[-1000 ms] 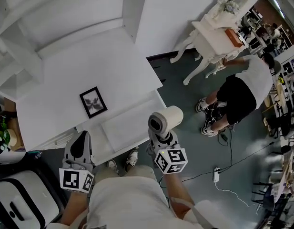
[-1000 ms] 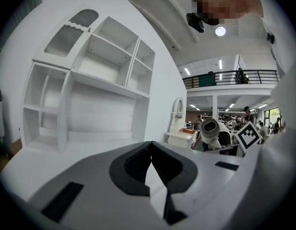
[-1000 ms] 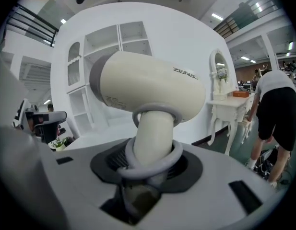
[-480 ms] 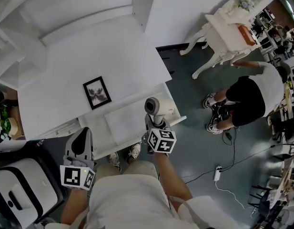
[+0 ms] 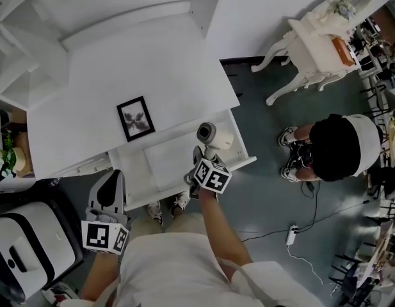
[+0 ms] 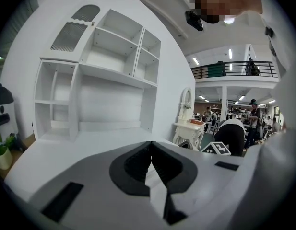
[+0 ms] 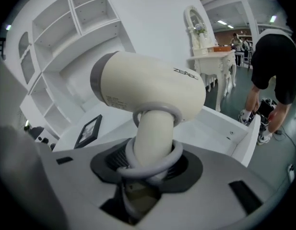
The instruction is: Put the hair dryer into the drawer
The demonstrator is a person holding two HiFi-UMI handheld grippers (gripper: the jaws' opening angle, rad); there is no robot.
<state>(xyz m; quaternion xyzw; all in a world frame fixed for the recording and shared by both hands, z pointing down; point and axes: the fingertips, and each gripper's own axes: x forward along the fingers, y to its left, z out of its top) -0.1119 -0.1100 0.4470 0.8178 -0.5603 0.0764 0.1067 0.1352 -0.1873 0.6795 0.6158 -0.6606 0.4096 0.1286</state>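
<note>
Right hand-held gripper (image 5: 208, 155): clamped on the handle of the hair dryer (image 5: 214, 135), its pads pressed to either side of the handle low down (image 7: 148, 169).
Hair dryer (image 7: 150, 85): cream body with a grey rear end, handle pointing down into the jaws, barrel lying roughly level. From the head view it hangs over the right end of the open drawer (image 5: 164, 166); whether it touches the drawer floor I cannot tell.
Cord (image 7: 155, 158): grey, looped round the handle just above the jaws.
Drawer (image 7: 223, 128): pulled out from under the white surface (image 5: 146, 75), its inside white and bare where it shows.
Left hand-held gripper (image 5: 109, 185): jaws together with nothing between them (image 6: 151, 158), held near the drawer's left front corner, well apart from the hair dryer.
Picture frame (image 5: 135, 118): small, black, lying flat on the surface just behind the drawer.
Shelving (image 6: 104, 56): white open compartments rising behind the surface.
Dressing table (image 5: 319, 37): white, with curved legs and a mirror, off to the right.
Other person (image 5: 341, 147): bent over beside the dressing table, in a white top and black shorts.
</note>
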